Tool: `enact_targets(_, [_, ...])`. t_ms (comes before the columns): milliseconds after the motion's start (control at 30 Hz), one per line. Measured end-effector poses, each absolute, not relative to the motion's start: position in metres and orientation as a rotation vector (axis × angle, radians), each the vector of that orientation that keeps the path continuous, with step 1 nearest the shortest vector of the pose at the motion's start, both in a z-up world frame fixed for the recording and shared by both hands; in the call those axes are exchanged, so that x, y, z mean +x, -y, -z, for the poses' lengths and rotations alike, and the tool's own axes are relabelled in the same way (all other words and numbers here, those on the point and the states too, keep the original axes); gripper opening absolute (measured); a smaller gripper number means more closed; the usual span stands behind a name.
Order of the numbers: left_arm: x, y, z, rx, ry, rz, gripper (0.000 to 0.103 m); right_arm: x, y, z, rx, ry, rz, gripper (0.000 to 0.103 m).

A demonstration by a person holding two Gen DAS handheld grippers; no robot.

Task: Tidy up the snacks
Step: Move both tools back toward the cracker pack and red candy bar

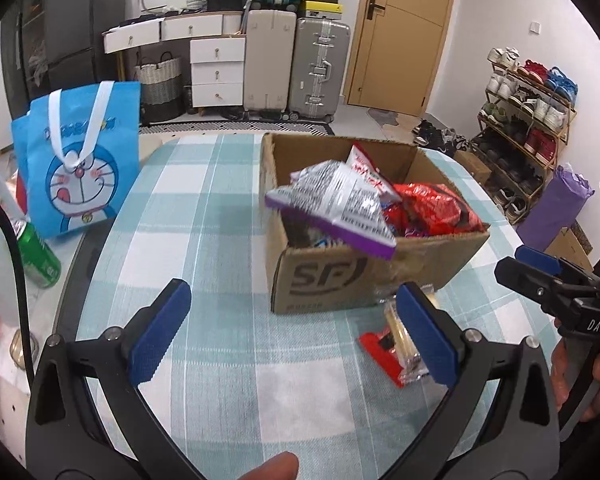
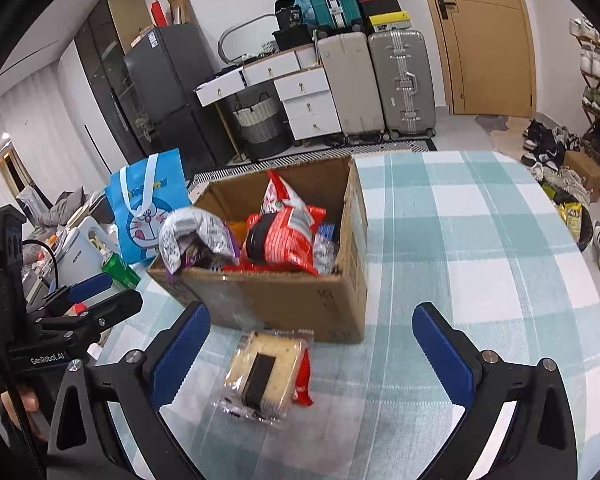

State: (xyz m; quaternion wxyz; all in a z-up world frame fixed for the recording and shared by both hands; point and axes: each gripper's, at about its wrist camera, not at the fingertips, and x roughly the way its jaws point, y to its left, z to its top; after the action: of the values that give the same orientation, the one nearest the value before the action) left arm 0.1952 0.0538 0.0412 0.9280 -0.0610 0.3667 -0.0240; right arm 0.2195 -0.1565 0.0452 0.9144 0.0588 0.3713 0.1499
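Note:
A cardboard box (image 1: 332, 280) (image 2: 284, 300) stands on the checked tablecloth and holds several snack bags. A silver-and-purple bag (image 1: 336, 208) (image 2: 192, 236) lies over the box's near corner. Red bags (image 1: 432, 208) (image 2: 284, 236) fill the rest. A clear-wrapped cake snack (image 2: 264, 376) (image 1: 400, 340) lies on the cloth in front of the box. My left gripper (image 1: 292, 336) is open and empty, to the left of that snack. My right gripper (image 2: 312, 356) is open and empty, with the snack between its fingers' line but apart from them.
A blue cartoon tote bag (image 1: 80, 160) (image 2: 148, 208) stands at the table's left edge beside a green can (image 1: 40, 256) (image 2: 120, 266). A white appliance (image 2: 80, 252) sits left of it. Suitcases, drawers and a shoe rack (image 1: 528, 120) stand beyond the table.

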Motion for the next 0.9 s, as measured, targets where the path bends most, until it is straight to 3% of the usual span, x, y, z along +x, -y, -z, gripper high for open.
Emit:
enact_targets(433, [0.150, -0.068, -0.002, -0.149, -0.767, -0.064, 0.102, 0.191, 0.117, -0.008, -0.026, -0.844, -0.336, 0.102])
enact_targets(900, [0.152, -0.065, 0.044, -0.152, -0.799, -0.038, 0.102, 0.195, 0.120, 0.026, -0.023, -0.924, -0.309, 0.102])
